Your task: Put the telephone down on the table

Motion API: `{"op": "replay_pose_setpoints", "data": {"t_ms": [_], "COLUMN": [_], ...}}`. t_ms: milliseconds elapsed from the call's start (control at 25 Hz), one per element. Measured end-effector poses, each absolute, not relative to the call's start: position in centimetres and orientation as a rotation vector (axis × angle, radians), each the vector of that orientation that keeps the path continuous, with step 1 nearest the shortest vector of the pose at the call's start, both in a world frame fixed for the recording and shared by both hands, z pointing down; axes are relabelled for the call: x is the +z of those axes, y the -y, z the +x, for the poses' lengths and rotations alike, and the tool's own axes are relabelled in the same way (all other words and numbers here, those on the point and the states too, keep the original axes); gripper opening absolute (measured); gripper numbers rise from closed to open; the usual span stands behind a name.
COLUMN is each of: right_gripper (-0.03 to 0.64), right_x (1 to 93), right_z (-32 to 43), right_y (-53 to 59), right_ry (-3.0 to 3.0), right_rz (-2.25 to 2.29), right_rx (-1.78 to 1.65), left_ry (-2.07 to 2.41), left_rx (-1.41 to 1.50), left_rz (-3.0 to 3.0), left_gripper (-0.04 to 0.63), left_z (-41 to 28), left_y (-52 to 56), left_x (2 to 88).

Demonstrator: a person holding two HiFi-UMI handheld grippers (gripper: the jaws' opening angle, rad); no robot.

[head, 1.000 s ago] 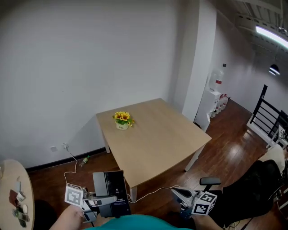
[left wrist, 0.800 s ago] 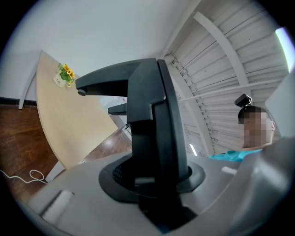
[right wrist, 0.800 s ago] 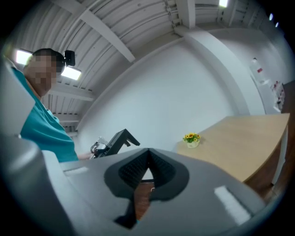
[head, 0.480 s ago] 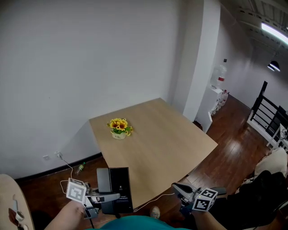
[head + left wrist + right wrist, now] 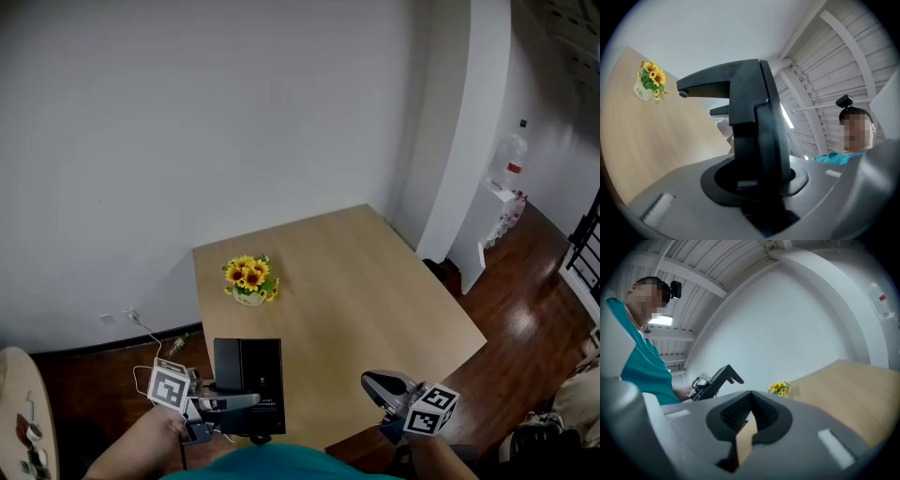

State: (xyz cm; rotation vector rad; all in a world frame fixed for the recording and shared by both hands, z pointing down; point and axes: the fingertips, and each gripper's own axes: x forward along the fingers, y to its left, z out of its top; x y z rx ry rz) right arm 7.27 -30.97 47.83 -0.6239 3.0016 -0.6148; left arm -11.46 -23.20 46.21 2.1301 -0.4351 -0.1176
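Observation:
A black telephone (image 5: 248, 384) stands upright between the jaws of my left gripper (image 5: 228, 405), which is shut on its base. It hangs over the near edge of the light wooden table (image 5: 375, 300). The left gripper view is filled by the telephone (image 5: 752, 131), with the table (image 5: 642, 140) to its left. My right gripper (image 5: 377, 384) is level over the table's near edge, shut with nothing in it. In the right gripper view the jaw tips meet (image 5: 750, 393), and the telephone (image 5: 719, 379) shows off to the left.
A small pot of yellow flowers (image 5: 248, 279) stands on the table near its left corner. A white cable (image 5: 141, 330) runs from a wall socket down across the floor at the left. The edge of a round table (image 5: 19, 412) shows at far left, and a white column (image 5: 459, 141) and cabinet (image 5: 497, 211) at the right.
Both grippers have come forward to the table with the telephone still held. The table now lies right under them, and the chair at lower right has dropped out of view.

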Motion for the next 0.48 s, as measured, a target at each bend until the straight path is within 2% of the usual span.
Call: {"op": "replay_pose_setpoints", "data": {"t_ms": [480], "right_gripper": [0.002], "right_x": [49.8], "right_z": [2.7], "right_y": [37.6], "right_ry": [-2.870], "right_rz": [-0.833], "right_rx": [-0.778], "left_ry": [0.231], "left_rx": [0.032], "left_rz": [2.085], "left_gripper": [0.176], "left_z": [-14.2], "left_y": [33.7], "left_x": [48.9]}}
